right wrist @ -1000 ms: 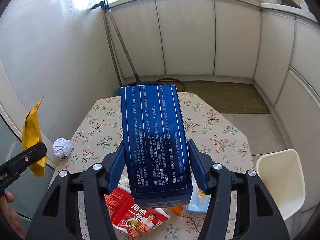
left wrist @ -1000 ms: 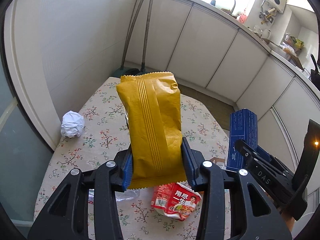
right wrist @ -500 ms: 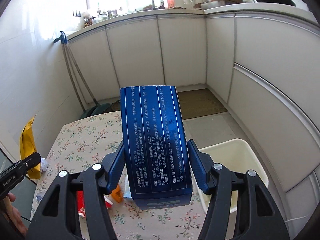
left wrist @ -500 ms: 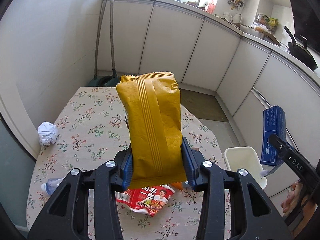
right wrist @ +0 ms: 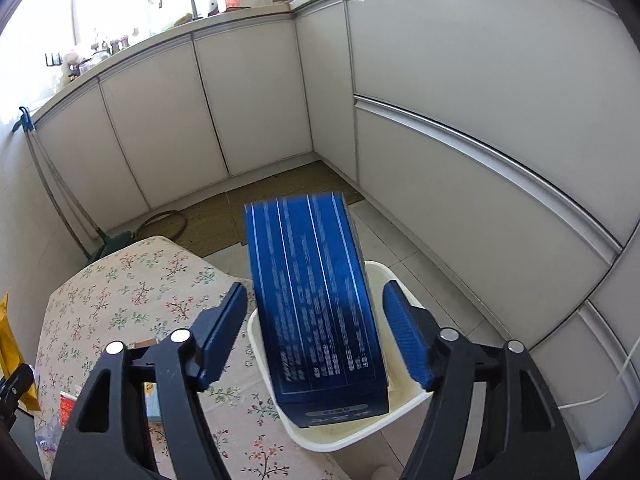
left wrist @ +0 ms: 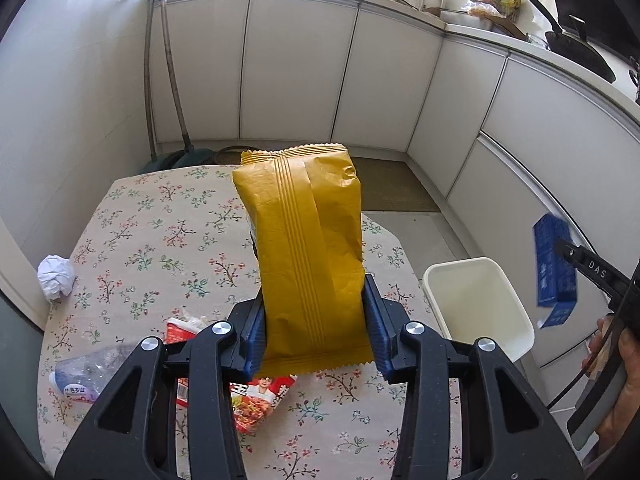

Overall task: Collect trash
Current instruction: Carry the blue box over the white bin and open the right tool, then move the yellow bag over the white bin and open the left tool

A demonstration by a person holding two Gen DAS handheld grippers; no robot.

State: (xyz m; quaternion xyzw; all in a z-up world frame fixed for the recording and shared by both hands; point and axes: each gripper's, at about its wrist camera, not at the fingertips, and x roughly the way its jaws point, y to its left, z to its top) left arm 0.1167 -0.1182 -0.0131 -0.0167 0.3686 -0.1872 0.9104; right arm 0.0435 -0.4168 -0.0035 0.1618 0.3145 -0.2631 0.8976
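Left-wrist view, read left to right. At nine o'clock a crumpled white paper ball (left wrist: 57, 277) lies on the floral-cloth table (left wrist: 168, 216), near its edge. At about seven o'clock a squashed clear plastic bottle (left wrist: 86, 376) lies flat on the cloth, and beside it a red snack wrapper (left wrist: 256, 404) shows partly beneath the tool. These pieces are judged to be uncollected trash.

At centre, the left gripper (left wrist: 314, 330) is closed about a third of the way, its blue pads pressing both sides of a yellow snack bag (left wrist: 308, 248). The bag is held upright by its lower end, over the table; this probably keeps it clear of the remaining litter while it is carried toward the bin.

At four o'clock a white bin (left wrist: 478, 308) stands on the floor just beside the table edge, where trash can be dropped into it without a long reach.

Right-wrist view. The right gripper (right wrist: 316, 336) has just been opening. Its jaws now stand wide, and a gap shows between each pad and the blue carton (right wrist: 316, 300) that is between them. The carton is motion-blurred and tilted, its lower end inside the rim of the bin. It is judged to be released and dropping in. The bin looks otherwise empty, so the task appears to be at an early stage.
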